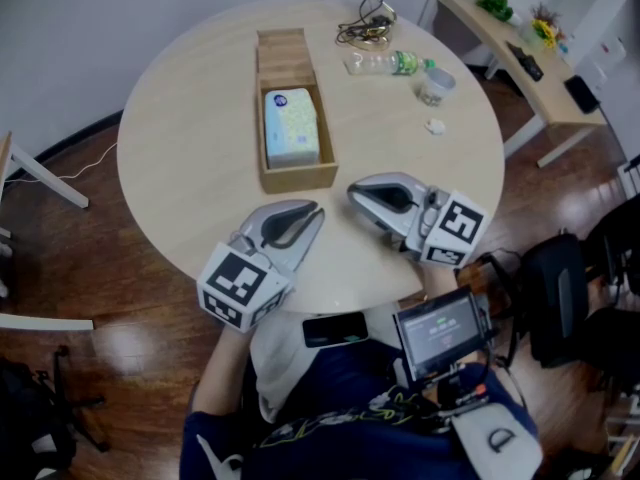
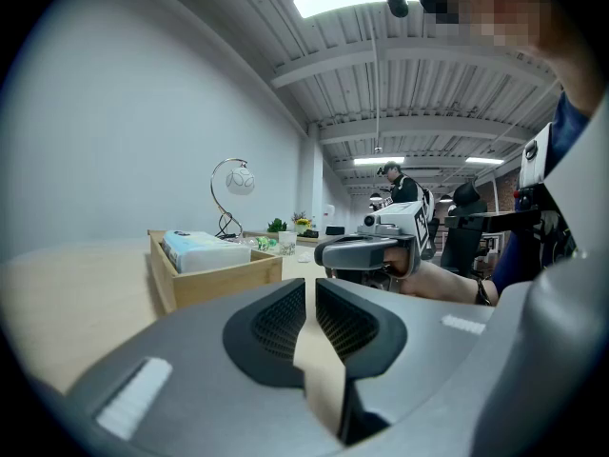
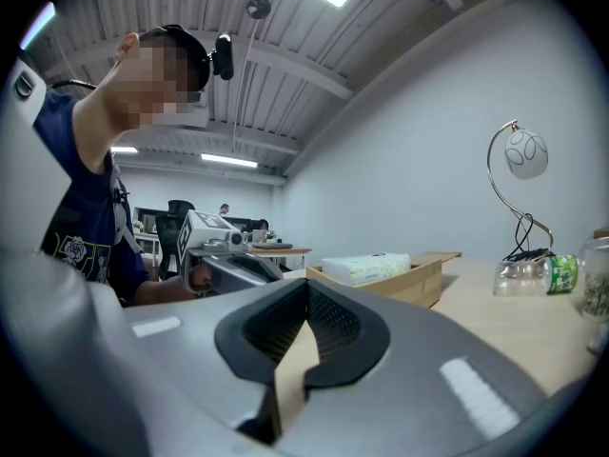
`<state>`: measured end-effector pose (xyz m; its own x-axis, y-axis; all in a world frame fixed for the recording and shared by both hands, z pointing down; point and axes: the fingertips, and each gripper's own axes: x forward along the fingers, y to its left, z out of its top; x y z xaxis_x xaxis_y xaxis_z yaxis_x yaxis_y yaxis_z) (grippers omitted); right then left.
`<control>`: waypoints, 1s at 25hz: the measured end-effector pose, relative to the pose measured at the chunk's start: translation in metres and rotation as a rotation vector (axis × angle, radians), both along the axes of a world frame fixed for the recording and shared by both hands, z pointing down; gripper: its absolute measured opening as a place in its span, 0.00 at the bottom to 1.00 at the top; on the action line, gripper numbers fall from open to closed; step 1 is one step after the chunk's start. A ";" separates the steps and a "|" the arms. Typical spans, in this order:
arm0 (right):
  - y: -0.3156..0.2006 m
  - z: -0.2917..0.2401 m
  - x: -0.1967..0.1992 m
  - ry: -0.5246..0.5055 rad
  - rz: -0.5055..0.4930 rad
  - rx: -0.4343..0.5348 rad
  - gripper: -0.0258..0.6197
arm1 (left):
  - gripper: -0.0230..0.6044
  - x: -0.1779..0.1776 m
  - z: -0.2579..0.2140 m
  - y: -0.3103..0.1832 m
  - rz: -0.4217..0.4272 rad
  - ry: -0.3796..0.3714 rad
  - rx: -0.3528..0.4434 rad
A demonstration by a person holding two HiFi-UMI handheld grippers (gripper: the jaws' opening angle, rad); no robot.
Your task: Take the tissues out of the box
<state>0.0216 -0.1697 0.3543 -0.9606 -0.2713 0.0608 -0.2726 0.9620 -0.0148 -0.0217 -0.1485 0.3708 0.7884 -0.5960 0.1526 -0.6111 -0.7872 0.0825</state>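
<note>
A long wooden box (image 1: 298, 178) lies on the round table (image 1: 180, 158), with a white and blue tissue pack (image 1: 290, 128) in its near half. My left gripper (image 1: 316, 209) rests near the table's front edge, shut and empty, pointing toward the box's near right corner. The right gripper (image 1: 352, 193) lies just right of it, also shut with nothing held. In the left gripper view the box (image 2: 214, 276) and tissue pack (image 2: 198, 248) sit ahead to the left. The right gripper view has the tissue pack (image 3: 366, 268) ahead to the right.
Behind the box lie a plastic bottle (image 1: 388, 63), a clear cup (image 1: 437, 85), tangled cables (image 1: 365, 28) and a small white scrap (image 1: 435, 125). A curved lamp (image 2: 233, 184) stands at the back. A desk (image 1: 510, 38) is at the far right. A phone (image 1: 335, 328) lies on the person's lap.
</note>
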 end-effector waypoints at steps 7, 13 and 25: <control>0.001 -0.001 0.000 -0.011 -0.007 -0.006 0.04 | 0.10 0.000 0.000 0.000 0.000 -0.001 0.002; 0.001 -0.001 0.000 -0.008 -0.005 -0.003 0.04 | 0.10 0.000 0.000 0.000 0.006 -0.009 0.009; 0.000 0.000 0.000 0.002 0.002 -0.001 0.04 | 0.10 0.000 -0.001 0.000 0.000 -0.001 -0.001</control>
<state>0.0220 -0.1694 0.3538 -0.9598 -0.2734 0.0630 -0.2748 0.9614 -0.0157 -0.0214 -0.1487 0.3701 0.7880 -0.5962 0.1537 -0.6115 -0.7869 0.0830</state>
